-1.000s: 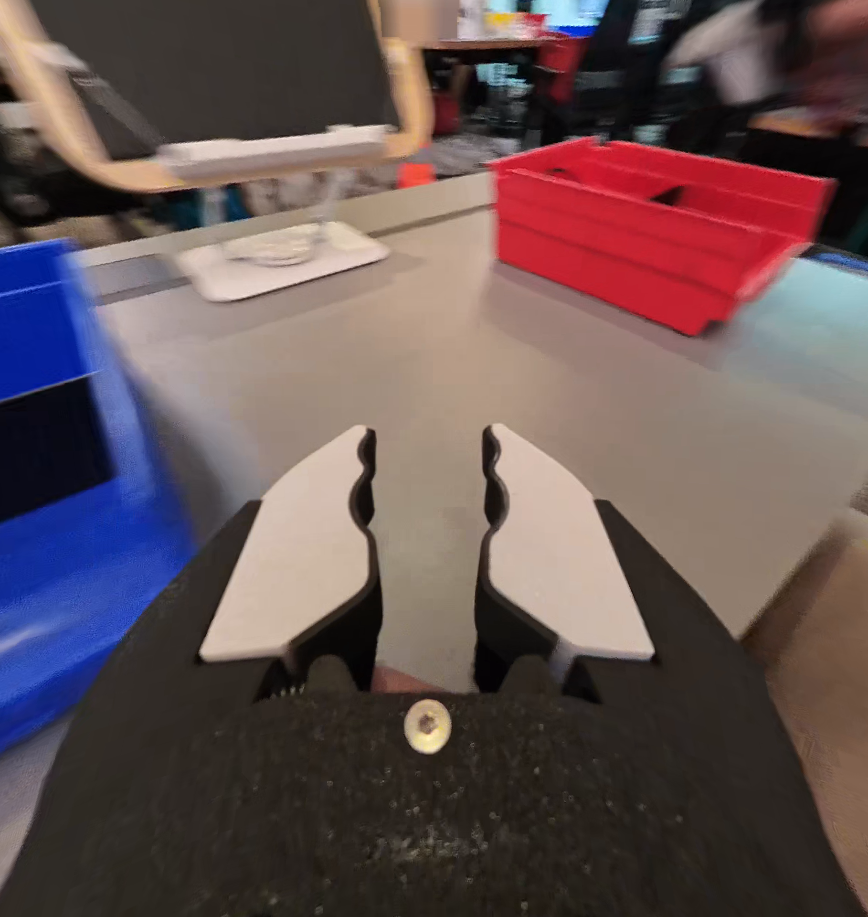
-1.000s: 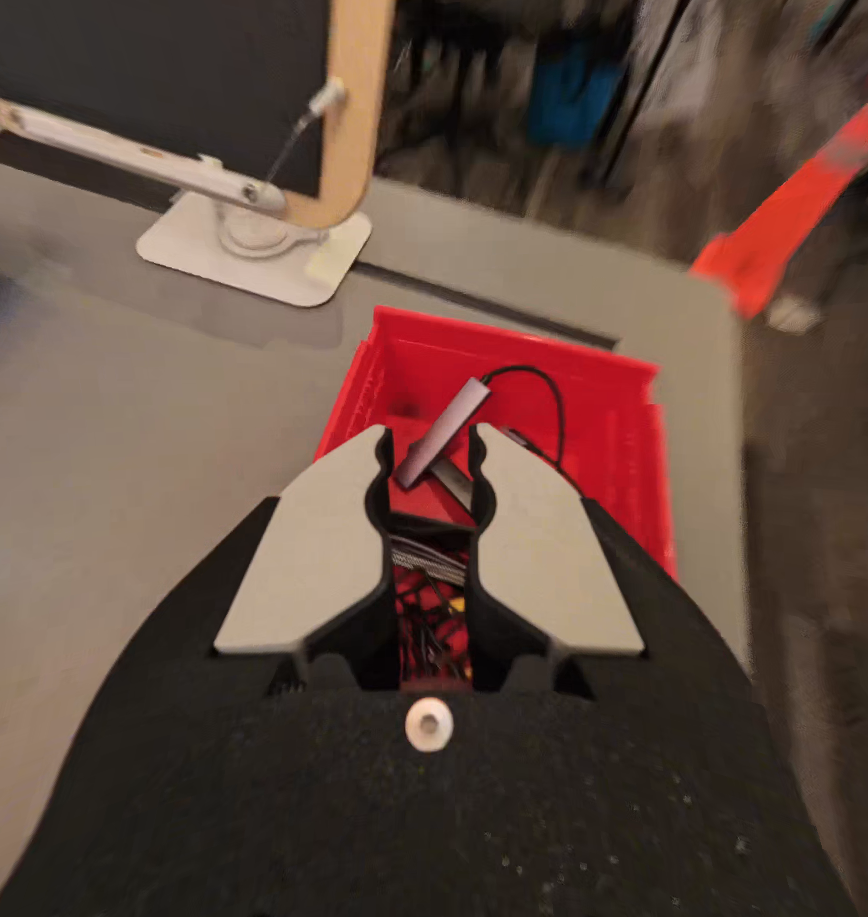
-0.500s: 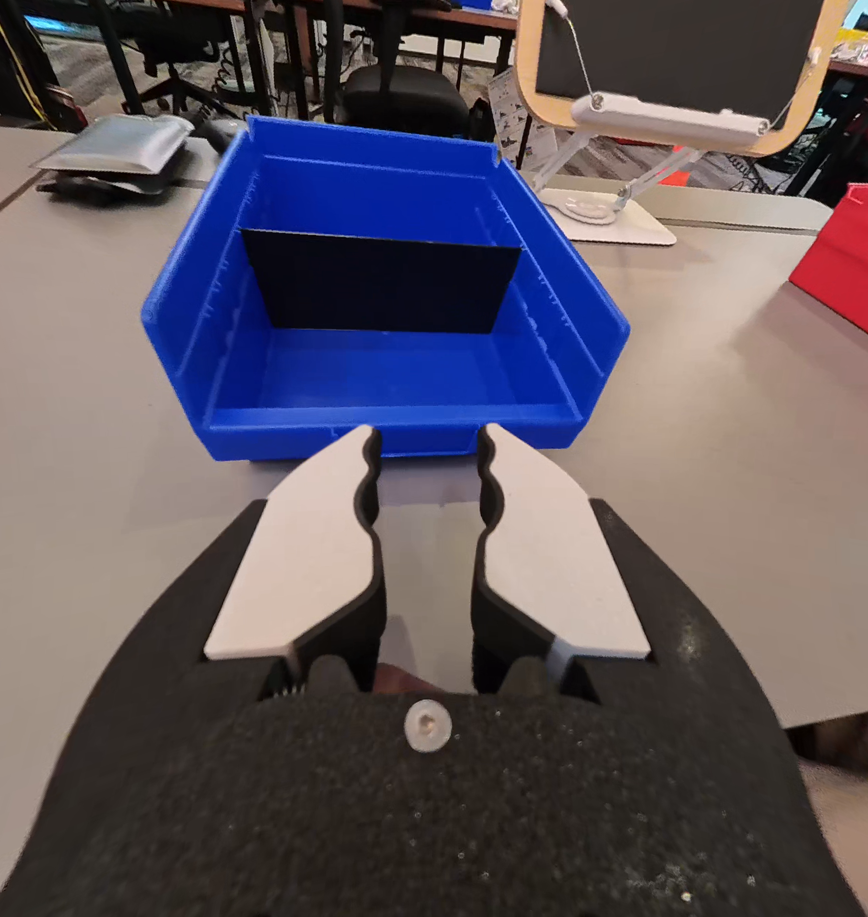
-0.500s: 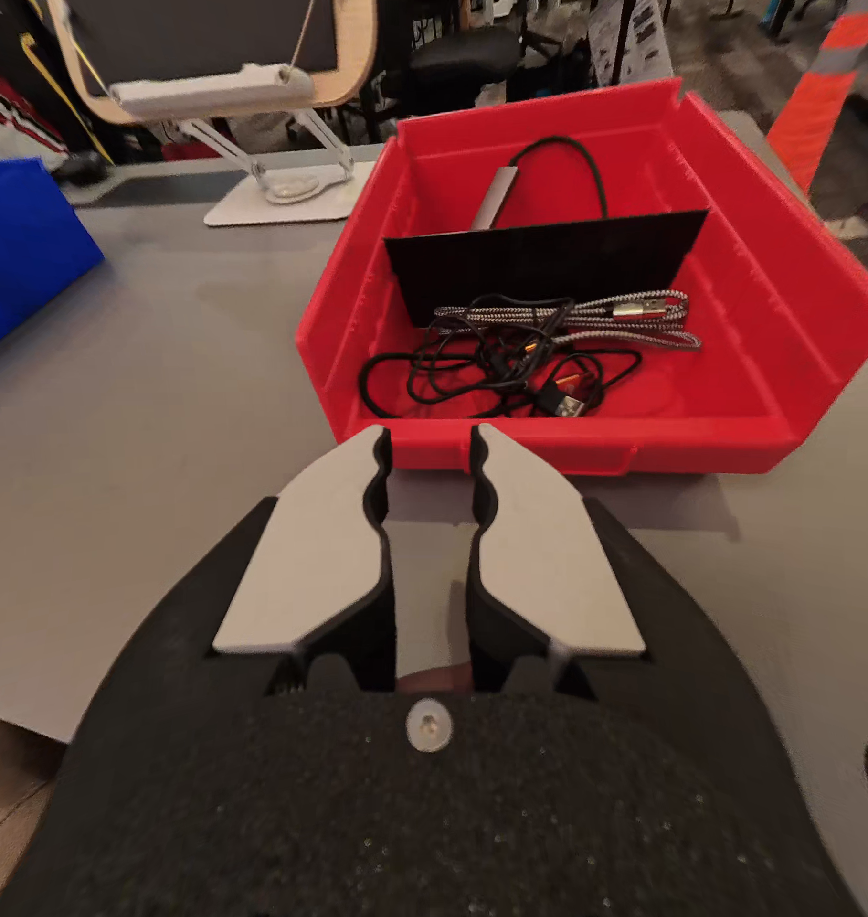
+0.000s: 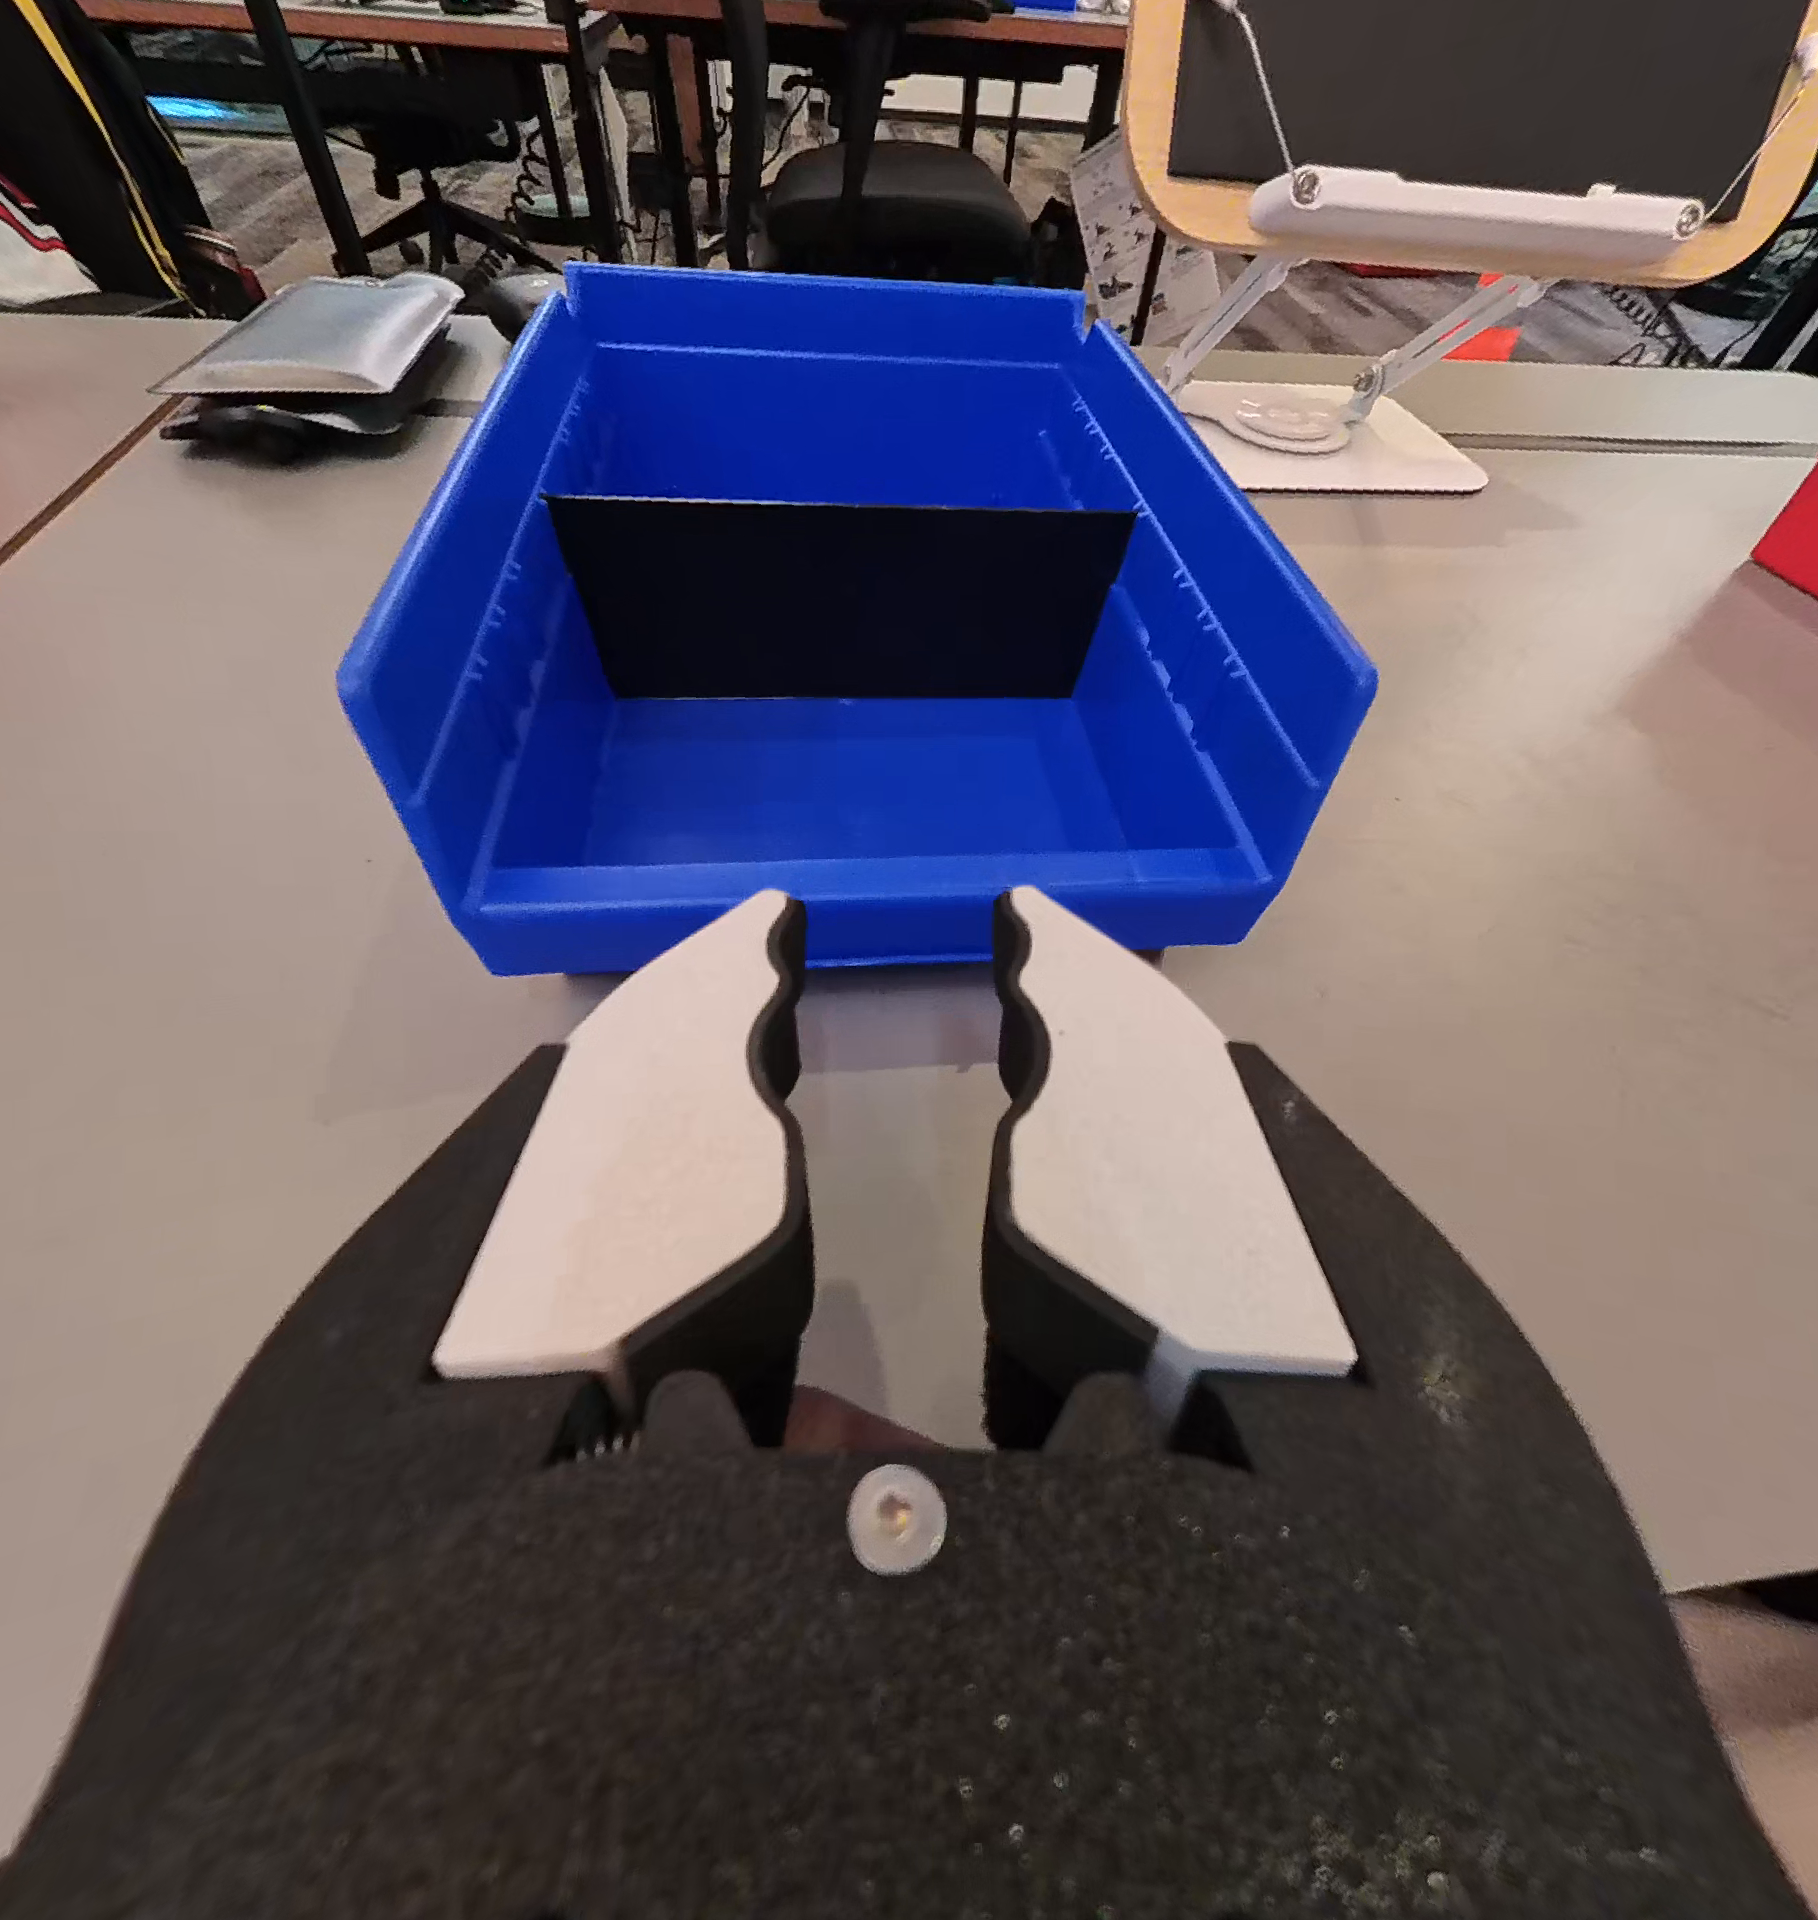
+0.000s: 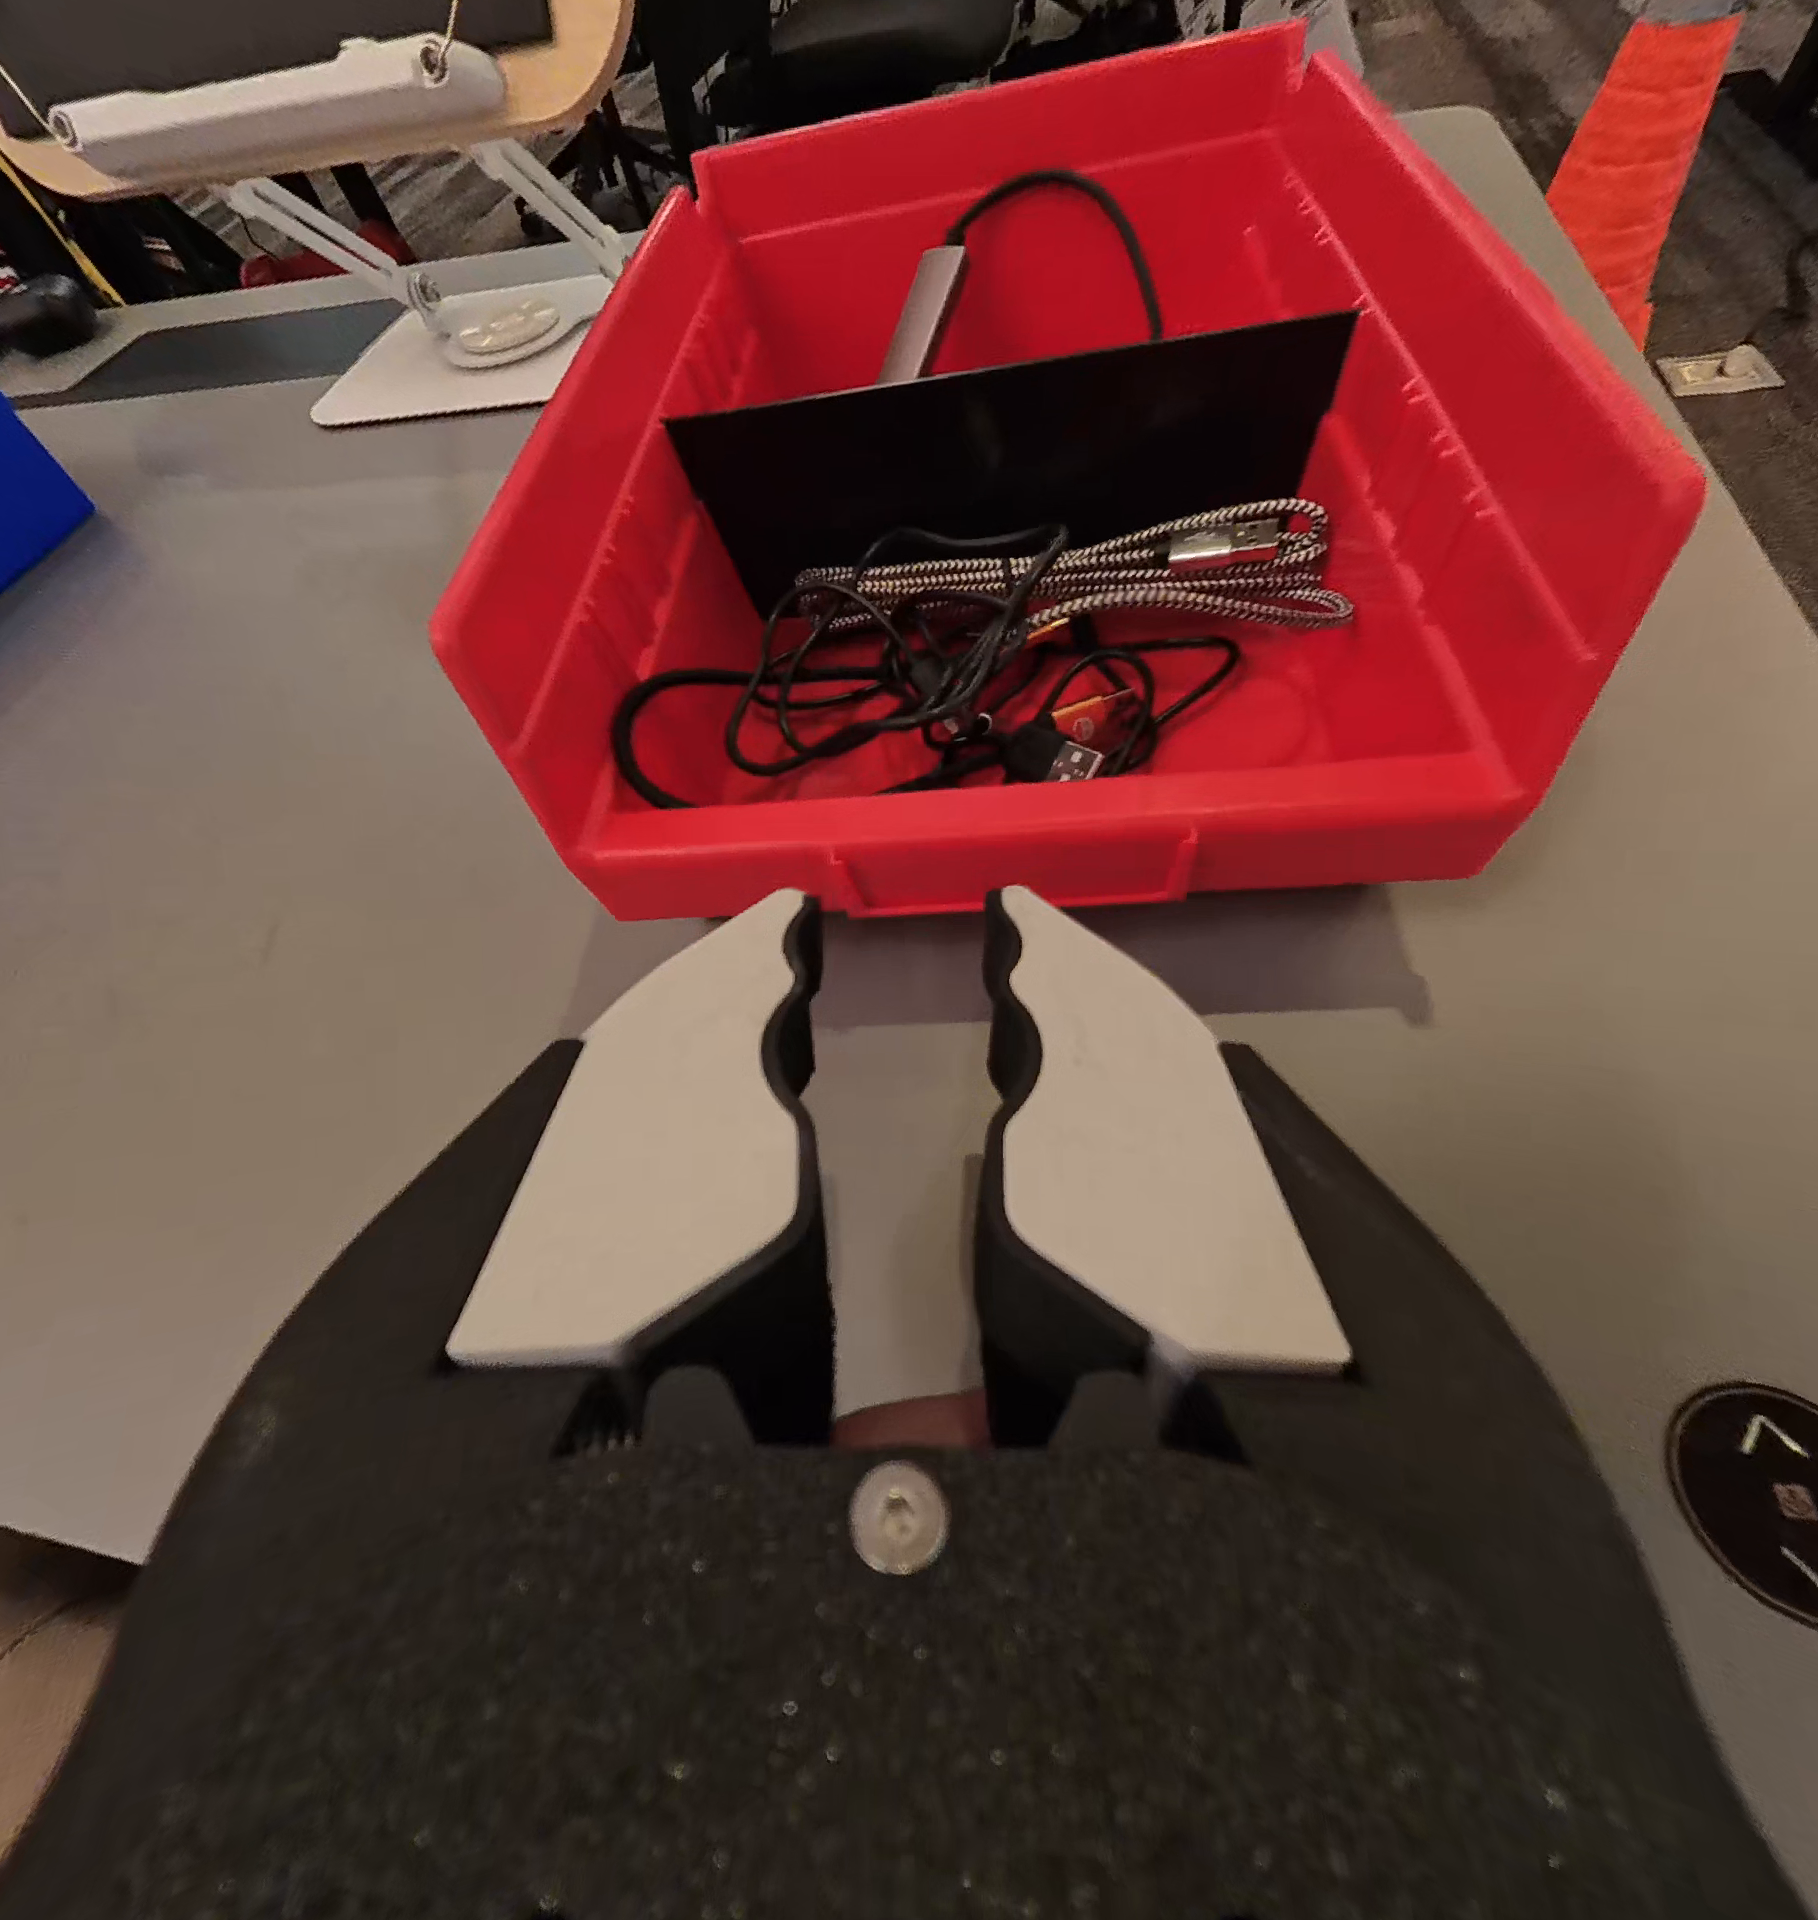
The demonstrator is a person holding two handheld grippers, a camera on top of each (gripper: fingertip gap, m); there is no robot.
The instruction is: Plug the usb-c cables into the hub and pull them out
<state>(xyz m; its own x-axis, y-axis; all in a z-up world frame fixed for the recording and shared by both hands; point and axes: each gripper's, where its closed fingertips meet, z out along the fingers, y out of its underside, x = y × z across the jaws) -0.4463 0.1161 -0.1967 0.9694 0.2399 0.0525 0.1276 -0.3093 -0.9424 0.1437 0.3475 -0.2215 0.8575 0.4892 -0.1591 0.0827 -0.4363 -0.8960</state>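
Observation:
A red bin stands on the grey table, split by a black divider. Its near compartment holds a braided grey cable and tangled thin black cables. The far compartment holds a slim grey hub with a black lead, partly hidden by the divider. My right gripper is open and empty, just in front of the red bin's front wall. My left gripper is open and empty, just in front of an empty blue bin with a black divider.
A white stand holding a wood-framed dark panel stands behind both bins; it also shows in the right wrist view. Silver pouches lie far left. A round black control sits in the table at near right. The table edge lies close behind the grippers. Tip to tip, the grippers are about 65 centimeters apart. My right tips are roughly 15 centimeters from the round black control.
Both views swung and settled: the left gripper turned from the red bin towards the blue bin, and the right gripper pulled back from above the red bin to in front of it. Both stayed open.

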